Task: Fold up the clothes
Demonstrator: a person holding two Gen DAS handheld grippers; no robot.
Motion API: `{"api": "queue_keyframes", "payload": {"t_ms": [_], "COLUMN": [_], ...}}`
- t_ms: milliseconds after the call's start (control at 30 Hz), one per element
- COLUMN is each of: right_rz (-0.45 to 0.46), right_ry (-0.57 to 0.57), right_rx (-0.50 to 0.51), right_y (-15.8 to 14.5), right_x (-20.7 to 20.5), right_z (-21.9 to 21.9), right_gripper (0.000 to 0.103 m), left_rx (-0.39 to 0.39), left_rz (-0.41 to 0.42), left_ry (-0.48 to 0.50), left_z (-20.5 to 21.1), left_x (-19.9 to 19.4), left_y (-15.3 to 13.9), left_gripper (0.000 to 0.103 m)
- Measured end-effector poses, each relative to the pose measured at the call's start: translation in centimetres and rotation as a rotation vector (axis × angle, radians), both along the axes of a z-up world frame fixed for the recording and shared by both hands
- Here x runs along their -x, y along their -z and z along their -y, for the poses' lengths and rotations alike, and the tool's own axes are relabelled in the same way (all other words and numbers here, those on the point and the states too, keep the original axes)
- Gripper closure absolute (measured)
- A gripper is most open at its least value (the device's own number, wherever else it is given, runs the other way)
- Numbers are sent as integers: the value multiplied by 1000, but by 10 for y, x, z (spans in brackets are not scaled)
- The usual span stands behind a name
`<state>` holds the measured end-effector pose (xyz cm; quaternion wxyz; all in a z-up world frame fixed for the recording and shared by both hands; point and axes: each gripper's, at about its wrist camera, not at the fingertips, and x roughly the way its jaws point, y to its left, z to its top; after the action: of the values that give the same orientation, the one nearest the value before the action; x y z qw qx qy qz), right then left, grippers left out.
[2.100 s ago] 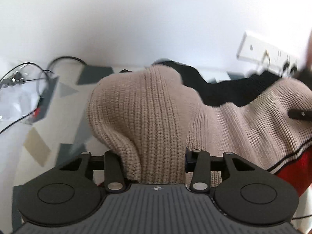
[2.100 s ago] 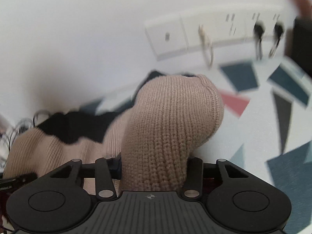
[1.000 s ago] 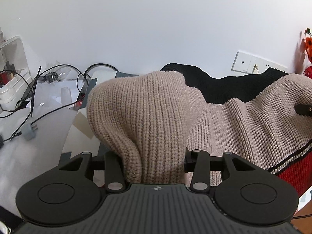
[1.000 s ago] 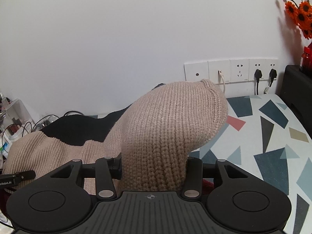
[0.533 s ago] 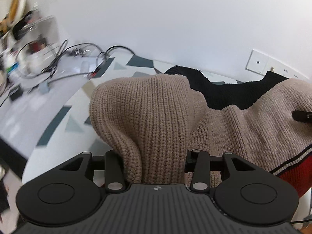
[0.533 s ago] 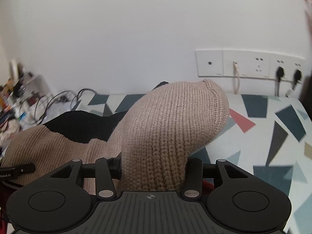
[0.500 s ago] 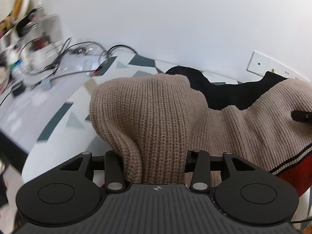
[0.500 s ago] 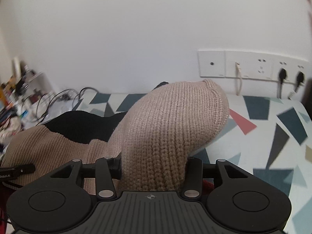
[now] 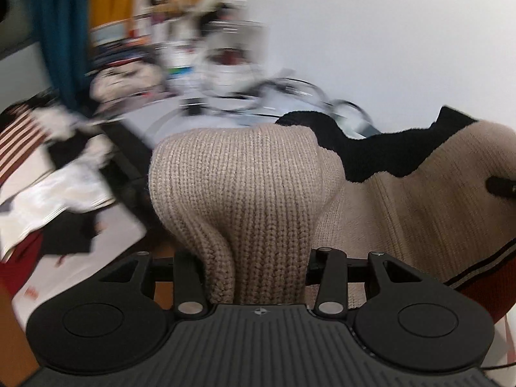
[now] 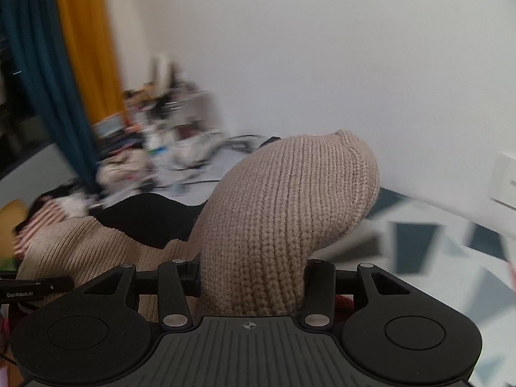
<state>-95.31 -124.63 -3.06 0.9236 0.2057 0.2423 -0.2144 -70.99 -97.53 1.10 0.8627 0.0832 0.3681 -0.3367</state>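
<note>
A beige knit sweater (image 9: 403,213) with a black upper part and a red lower band hangs stretched between both grippers. My left gripper (image 9: 258,267) is shut on a bunched beige fold of the sweater that bulges over its fingers. My right gripper (image 10: 251,274) is shut on another beige fold (image 10: 290,206). The rest of the sweater (image 10: 96,245) sags to the left in the right wrist view. The tip of the other gripper (image 9: 500,187) shows at the right edge of the left wrist view. The fingertips are hidden by fabric.
A table with a white top and dark geometric shapes (image 10: 419,238) lies below right. Blurred clutter and cables (image 9: 225,74) stand at the back left. Striped and white clothes (image 9: 48,174) lie left. Blue and yellow curtains (image 10: 58,64) hang at the far left. A wall socket (image 10: 503,180) is at right.
Both views have swung quickly to the left, away from the wall sockets toward the cluttered corner and curtains. The background is now motion-blurred. Both grippers keep their hold on the sweater.
</note>
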Motion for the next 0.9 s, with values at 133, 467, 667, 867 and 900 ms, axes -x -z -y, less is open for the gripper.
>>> {"api": "queue_keyframes", "payload": {"t_ms": [133,467,667,867,900], "right_rz": [13,13,-6,-23,-23], "right_ry": [-134,-408,-572,-723,-743], "right_rx": [-4,-15,-28,-26,-27], "right_y": [-15,-31,-32,-32,-31], "right_x": [-72,-239,-331,-421,-437], "right_z": [-31,-146,-210,-261,-268], "right_gripper": [62,62,62,62,62], "left_rx": [10,10,1,1,-2], "left_rz": [42,73,66,52,53], "left_ry": [-122,-375,-546,-693,-712], "left_z": [-57,-203,-271,-318,-322], "left_x": [-32,-109,-146,-204,-216], "left_y": [-14,-28,-17,-5,-4], "left_gripper": [60,60,61,61,61]}}
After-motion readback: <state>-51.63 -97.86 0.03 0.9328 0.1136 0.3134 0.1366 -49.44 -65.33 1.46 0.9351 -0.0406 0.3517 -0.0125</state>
